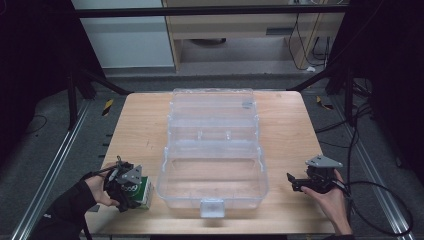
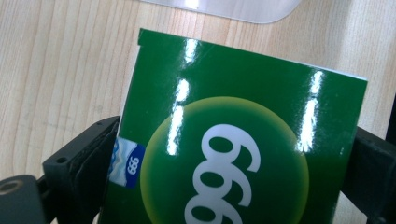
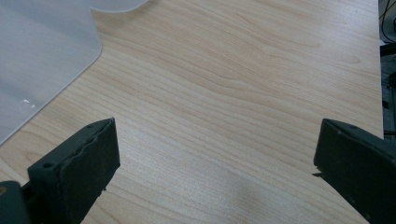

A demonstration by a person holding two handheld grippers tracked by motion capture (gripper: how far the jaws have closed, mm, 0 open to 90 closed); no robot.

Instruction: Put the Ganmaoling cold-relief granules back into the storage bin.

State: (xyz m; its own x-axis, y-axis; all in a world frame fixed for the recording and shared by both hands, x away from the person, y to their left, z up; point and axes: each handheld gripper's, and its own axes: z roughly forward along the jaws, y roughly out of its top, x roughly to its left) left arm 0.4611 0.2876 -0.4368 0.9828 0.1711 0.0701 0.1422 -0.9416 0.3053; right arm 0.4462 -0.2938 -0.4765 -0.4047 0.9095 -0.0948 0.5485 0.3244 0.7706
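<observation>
Glossy green box (image 2: 243,140); white "999" on yellow-rimmed circle.

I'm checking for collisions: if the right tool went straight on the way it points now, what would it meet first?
Probably the clear plastic box: the right tool, jaws open and empty, points left toward its side wall over bare table. Depth is uncertain, so it could skim past.

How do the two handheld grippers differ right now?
The left gripper has its fingers against the sides of a green box; the right gripper is spread wide over bare wooden table. In the high view, the left sits left of the clear plastic case and the right sits to its right. Both are held low near the table's front edge.
</observation>
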